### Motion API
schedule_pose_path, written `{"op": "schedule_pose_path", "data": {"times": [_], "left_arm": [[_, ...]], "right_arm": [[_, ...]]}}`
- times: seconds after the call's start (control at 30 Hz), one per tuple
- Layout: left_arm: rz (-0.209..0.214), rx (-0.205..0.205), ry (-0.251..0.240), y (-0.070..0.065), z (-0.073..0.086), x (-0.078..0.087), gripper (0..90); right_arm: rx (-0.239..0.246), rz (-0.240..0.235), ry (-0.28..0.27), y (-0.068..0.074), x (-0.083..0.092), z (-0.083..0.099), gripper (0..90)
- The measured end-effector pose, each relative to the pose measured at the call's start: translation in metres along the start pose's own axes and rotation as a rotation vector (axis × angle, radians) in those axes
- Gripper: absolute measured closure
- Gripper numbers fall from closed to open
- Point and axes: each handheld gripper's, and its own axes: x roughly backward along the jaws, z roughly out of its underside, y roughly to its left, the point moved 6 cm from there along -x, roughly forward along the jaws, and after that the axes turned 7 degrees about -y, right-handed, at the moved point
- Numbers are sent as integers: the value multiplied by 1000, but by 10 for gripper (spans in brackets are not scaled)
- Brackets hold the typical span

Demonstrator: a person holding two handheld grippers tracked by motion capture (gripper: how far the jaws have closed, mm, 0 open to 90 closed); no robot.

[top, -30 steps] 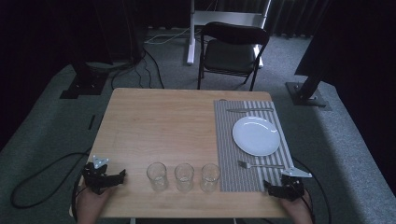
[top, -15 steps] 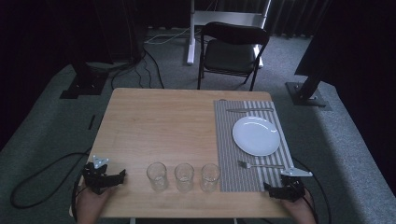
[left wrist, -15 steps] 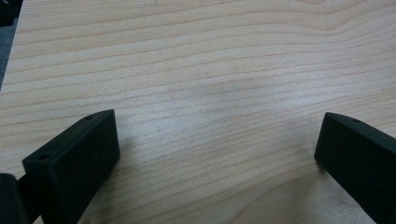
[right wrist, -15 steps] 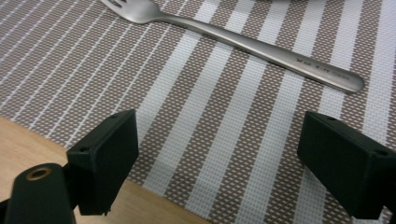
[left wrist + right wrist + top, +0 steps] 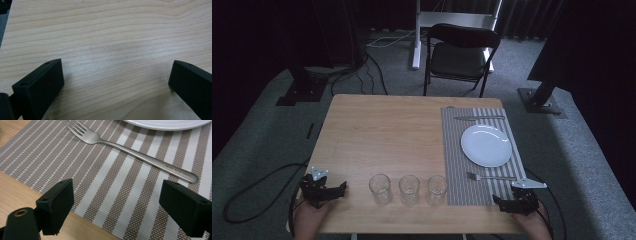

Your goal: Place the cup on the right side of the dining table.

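Left hand-held gripper [image 5: 323, 191] sits at the lower left of the high view, at the near left corner of the table [image 5: 387, 130], held by a hand [image 5: 307, 220] rising from the bottom edge. Its jaws are spread wide in the left gripper view, with nothing but bare wood grain between them. The table's left edge runs just beside it, and dark floor shows past that edge at the upper left of the left gripper view.

Moving right, the wide middle and upper left of the tabletop lie bare. Along the near edge stand three clear glasses [image 5: 409, 189] in a row, upright, close together but apart.

Just right of them lies a striped placemat [image 5: 472, 190], reaching from the near edge almost to the far edge. On it, from top to bottom, rest a knife [image 5: 479, 118], a white plate [image 5: 485, 145] and a fork [image 5: 490, 176].

Right hand-held gripper [image 5: 512, 204] is at the lower right, over the mat's near right corner, close to the table's near edge. Its jaws are spread wide in the right gripper view, empty, over the stripes, with the fork [image 5: 130, 150] lying just ahead and the plate's rim at the top.
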Motion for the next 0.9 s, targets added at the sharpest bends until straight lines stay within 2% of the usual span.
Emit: {"op": "schedule_pose_path", "data": {"times": [0.57,0.9], "left_arm": [[0,0,0,0,0,0,3],[0,0,0,0,0,0,3]], "right_arm": [[22,-57,-48,16,6,-22,134],[58,-106,-71,34,6,-42,136]]}}
